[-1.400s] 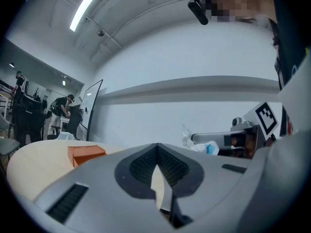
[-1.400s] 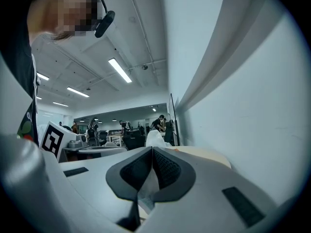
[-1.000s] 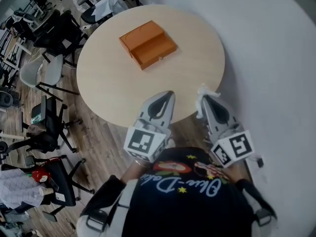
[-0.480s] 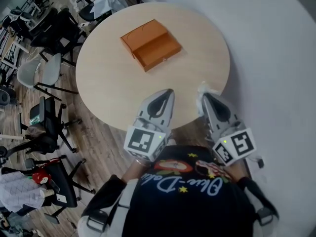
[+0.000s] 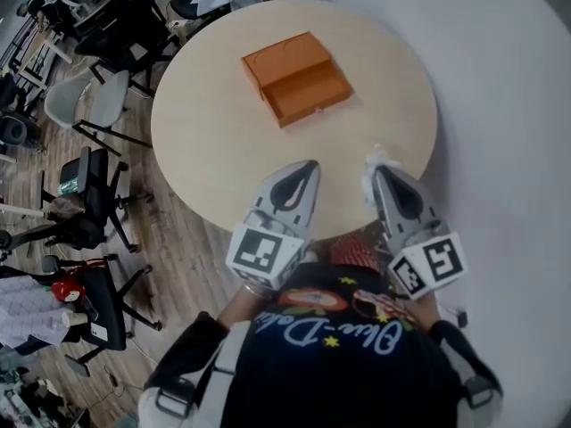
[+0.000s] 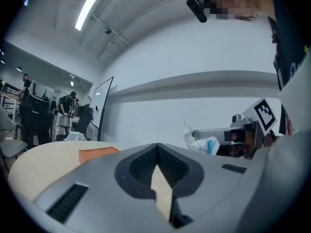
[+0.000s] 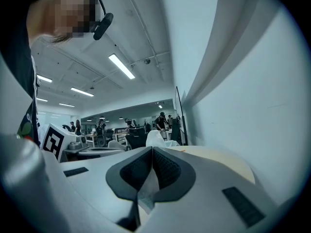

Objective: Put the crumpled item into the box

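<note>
An open orange box (image 5: pixel 298 78) lies on the round pale table (image 5: pixel 205 132), toward its far side. My right gripper (image 5: pixel 376 167) hovers over the table's near edge, shut on a crumpled white item (image 5: pixel 379 158) with a blue patch; the item pokes out past the tips. The left gripper view shows that item (image 6: pixel 200 142) beyond my right gripper (image 6: pixel 228 135), and the box (image 6: pixel 97 153) low on the left. In the right gripper view the crumpled item (image 7: pixel 154 138) rises above my right gripper (image 7: pixel 152 149). My left gripper (image 5: pixel 309 165) is shut with nothing in it, beside the right one.
Office chairs (image 5: pixel 89 114) crowd the wooden floor left of the table. A grey-white wall (image 5: pixel 500 105) curves close along the table's right side. People stand at desks (image 7: pixel 131 130) far across the room. The person's dark shirt (image 5: pixel 330 355) fills the bottom of the head view.
The head view has shifted, so the table and box sit further right in the picture. Both grippers keep the same pose, and the right one still holds the crumpled item.
</note>
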Demonstrator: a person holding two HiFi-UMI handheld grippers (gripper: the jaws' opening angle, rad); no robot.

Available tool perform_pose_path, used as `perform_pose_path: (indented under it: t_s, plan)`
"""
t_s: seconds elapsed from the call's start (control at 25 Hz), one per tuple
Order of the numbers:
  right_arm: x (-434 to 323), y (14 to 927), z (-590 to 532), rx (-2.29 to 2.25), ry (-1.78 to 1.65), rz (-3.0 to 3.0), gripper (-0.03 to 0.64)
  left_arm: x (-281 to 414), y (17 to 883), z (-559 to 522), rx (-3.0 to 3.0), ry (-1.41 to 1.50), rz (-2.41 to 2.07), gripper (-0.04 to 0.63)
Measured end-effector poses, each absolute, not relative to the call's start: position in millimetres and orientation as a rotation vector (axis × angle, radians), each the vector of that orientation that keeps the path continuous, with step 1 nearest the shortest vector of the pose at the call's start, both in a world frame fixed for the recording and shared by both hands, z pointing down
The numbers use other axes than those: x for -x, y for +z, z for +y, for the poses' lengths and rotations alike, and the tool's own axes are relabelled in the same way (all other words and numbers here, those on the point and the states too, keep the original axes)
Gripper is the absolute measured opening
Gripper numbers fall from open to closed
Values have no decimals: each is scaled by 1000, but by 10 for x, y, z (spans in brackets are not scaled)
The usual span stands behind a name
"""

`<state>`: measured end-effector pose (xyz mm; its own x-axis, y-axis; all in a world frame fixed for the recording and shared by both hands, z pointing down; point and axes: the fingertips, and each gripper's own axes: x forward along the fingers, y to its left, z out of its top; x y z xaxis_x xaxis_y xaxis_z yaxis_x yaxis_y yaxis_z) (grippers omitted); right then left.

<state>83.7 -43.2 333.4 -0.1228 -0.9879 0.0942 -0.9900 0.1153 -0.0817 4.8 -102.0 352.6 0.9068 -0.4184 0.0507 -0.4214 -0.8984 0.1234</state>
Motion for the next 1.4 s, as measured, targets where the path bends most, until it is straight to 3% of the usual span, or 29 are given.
perform_pose_path:
  t_s: [1.4]
  plan:
    - [-2129, 3426, -2089, -1563, 273, -2693, 2, -972, 3414, -2108, -2772, 129, -1371, -9]
